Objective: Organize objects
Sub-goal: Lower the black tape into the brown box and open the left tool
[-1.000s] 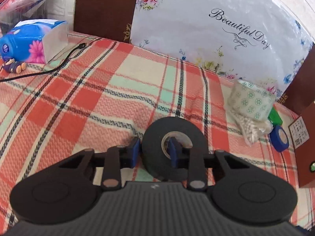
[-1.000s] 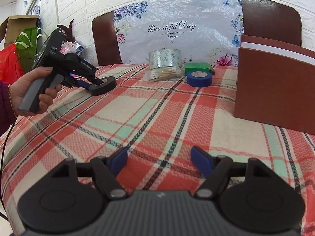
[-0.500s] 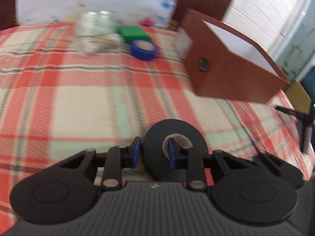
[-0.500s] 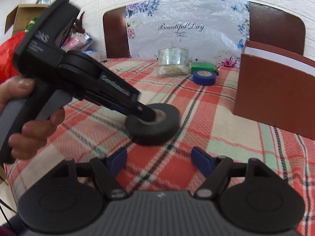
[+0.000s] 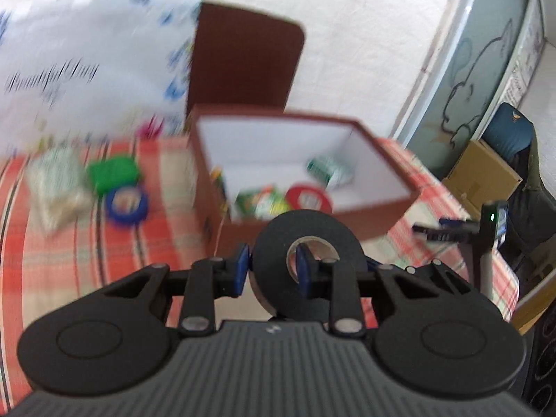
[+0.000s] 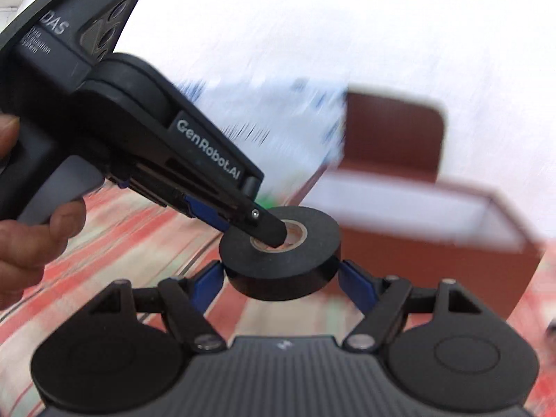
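Note:
My left gripper [image 5: 271,267] is shut on a black tape roll [image 5: 309,243], one finger outside the ring and one in its core, held above the table in front of the brown box [image 5: 382,208]. In the right wrist view the same black tape roll [image 6: 281,271] sits between my right gripper's [image 6: 279,279] blue pads, which touch its sides or stand very close; I cannot tell if they grip. The left gripper [image 6: 267,229] reaches in from the upper left. The box [image 6: 434,243] holds a red tape roll [image 5: 307,199] and small packets.
On the plaid tablecloth [image 5: 69,250] left of the box lie a blue tape roll [image 5: 127,203], a green item [image 5: 113,172] and a patterned tape roll with a bag [image 5: 57,180]. A brown chair back [image 5: 243,59] stands behind. The table edge is at the right.
The left gripper carried the black tape roll rightward and up to the box front. The right gripper rose and now brackets the roll with its pads.

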A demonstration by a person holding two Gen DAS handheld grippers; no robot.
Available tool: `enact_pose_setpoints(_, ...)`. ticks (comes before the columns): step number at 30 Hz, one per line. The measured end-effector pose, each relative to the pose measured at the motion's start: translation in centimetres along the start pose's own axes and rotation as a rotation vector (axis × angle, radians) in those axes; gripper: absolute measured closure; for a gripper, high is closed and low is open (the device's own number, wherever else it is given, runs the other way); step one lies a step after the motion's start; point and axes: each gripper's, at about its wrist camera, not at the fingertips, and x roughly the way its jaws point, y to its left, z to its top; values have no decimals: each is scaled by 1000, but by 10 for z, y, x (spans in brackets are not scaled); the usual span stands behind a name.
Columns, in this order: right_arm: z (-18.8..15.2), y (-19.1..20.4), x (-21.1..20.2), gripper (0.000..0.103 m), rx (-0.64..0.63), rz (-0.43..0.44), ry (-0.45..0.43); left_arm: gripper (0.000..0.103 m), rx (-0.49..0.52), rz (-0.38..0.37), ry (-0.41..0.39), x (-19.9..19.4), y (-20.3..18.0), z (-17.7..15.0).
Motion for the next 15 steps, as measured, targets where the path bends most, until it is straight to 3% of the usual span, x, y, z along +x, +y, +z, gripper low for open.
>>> enact_pose_setpoints(4,28,-37,26,28,2,-50,-40,72,29,13,-26,38,-16,40)
enact_pose_setpoints(10,39,-89,92,27,48,-50,46,71,20,47,13,109,-14,66)
enact_pose_setpoints(13,31,-100,123,18,36,-115,91,72,2,111,34,131,-10,68)
enact_pose_setpoints(15,28,-106,121,26,84,-113,75,71,5,112,18,125,-7,63)
